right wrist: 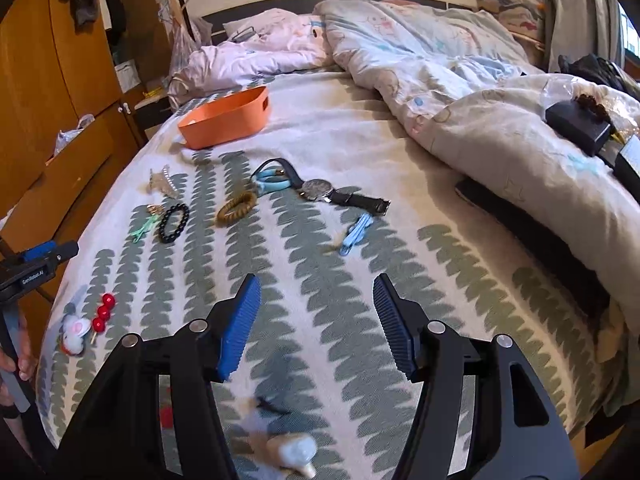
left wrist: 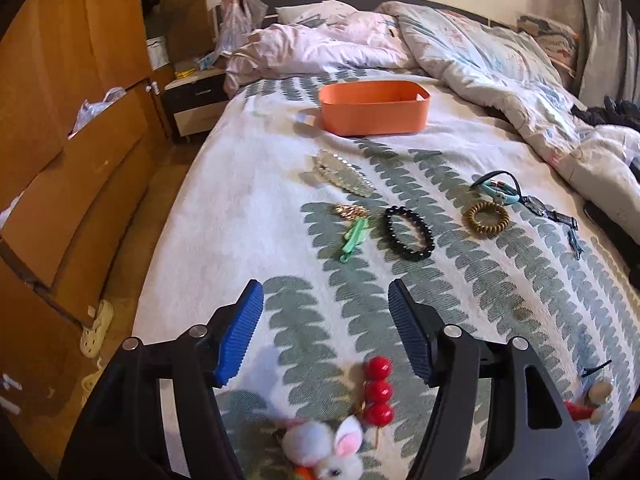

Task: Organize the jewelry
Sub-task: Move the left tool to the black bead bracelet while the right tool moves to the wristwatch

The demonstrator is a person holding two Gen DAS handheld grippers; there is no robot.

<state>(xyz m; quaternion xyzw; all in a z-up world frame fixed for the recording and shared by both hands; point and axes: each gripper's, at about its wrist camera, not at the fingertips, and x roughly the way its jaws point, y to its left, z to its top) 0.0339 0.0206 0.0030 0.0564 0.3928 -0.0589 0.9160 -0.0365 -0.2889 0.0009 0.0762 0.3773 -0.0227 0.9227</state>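
Both the left gripper (left wrist: pixel 326 334) and right gripper (right wrist: pixel 316 326) hang wide-jawed and empty; reaching the mid-bed black bead bracelet (left wrist: pixel 409 232) risks snagging the soft bedspread (left wrist: pixel 248 200).

Orange bin (left wrist: pixel 374 108), black bead bracelet (left wrist: pixel 409 232), red berry clip (left wrist: pixel 378 391), green-leaf-patterned white bedspread (left wrist: pixel 320 320).

My black bead bracelet (left wrist: pixel 409 232) lies flat beside the green clip (left wrist: pixel 352 239); the watch (right wrist: pixel 320 190) sprawls unbuckled; the orange bin (left wrist: pixel 374 107) stands upright beyond.

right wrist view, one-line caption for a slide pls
Open right gripper above a patterned bedspread strewn with a wristwatch, black bead bracelet and orange bin.
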